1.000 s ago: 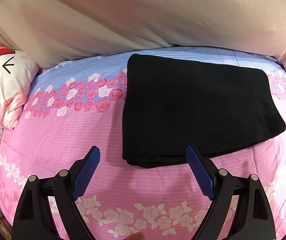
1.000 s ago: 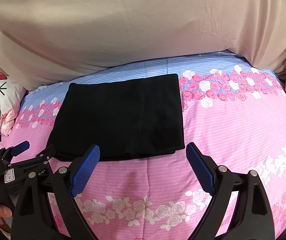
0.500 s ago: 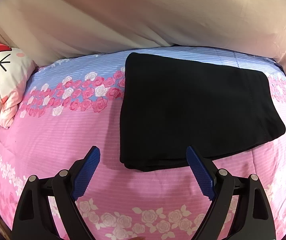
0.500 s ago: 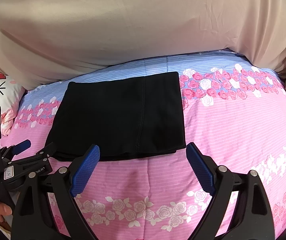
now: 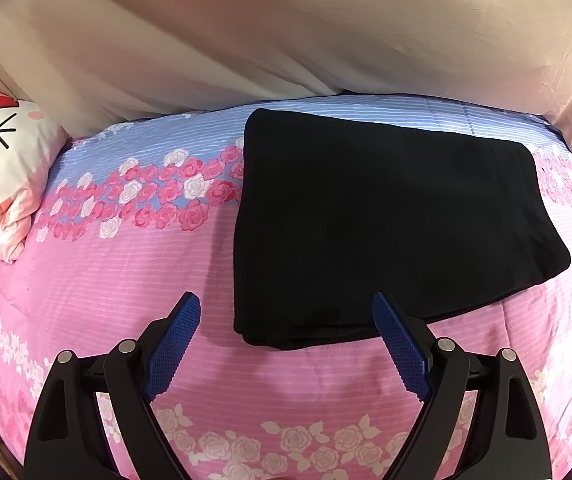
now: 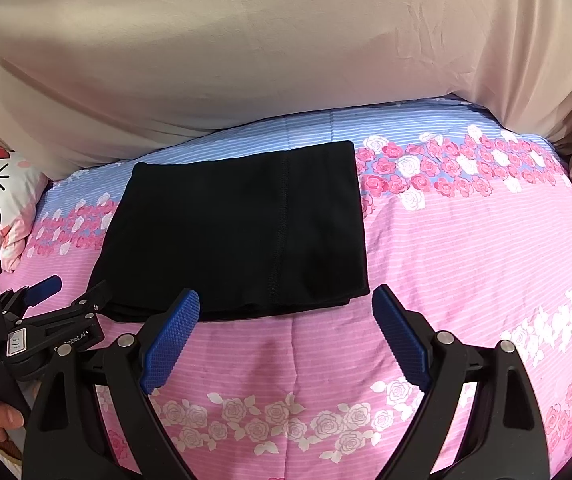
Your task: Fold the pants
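black pants [image 5: 385, 224] lie folded on a floral bedspread [image 5: 106, 280]; left gripper [image 5: 286, 340] and right gripper [image 6: 286, 336] hover spread wide, empty. a careless nudge could likely undo the fold.

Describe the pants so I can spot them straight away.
Find the pink floral quilt spread below the beige sheet. On its middle lie the pants, folded into a flat rectangle just ahead of both open tongs. They are the only plain black thing on the patterned bedding.
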Available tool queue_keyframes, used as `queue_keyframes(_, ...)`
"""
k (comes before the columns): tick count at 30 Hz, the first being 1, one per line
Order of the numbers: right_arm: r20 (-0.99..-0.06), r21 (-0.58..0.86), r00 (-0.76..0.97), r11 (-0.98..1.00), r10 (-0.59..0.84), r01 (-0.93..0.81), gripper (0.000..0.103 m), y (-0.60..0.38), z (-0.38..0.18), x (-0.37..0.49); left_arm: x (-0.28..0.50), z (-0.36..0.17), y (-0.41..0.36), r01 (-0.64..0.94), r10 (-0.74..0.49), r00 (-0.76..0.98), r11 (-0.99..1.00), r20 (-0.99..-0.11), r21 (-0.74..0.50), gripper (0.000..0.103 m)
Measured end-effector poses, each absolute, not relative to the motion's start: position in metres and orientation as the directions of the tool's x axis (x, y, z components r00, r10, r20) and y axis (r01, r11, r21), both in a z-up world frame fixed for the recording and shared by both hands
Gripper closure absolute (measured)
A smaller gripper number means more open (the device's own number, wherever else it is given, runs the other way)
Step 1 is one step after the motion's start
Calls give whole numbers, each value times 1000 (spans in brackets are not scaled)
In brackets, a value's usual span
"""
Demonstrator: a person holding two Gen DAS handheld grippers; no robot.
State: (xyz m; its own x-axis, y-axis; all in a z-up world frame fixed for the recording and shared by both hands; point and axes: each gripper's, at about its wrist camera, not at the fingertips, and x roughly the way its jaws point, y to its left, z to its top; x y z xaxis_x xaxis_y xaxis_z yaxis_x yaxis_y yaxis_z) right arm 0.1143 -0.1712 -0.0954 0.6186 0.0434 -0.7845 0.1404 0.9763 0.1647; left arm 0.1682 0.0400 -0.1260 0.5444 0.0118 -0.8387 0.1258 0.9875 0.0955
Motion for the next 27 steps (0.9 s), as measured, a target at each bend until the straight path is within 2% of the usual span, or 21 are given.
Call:
queue_keyframes(17, -786, 163, 616, 977, 42, 141, 17, -172, -96, 115, 170, -125, 38, 131, 12, 553, 986, -833, 101, 17)
queue_keyframes(27, -788, 161, 614, 976, 39, 145, 17, -170, -97, 114, 164, -123, 36, 122, 46, 596, 982, -802, 146, 17)
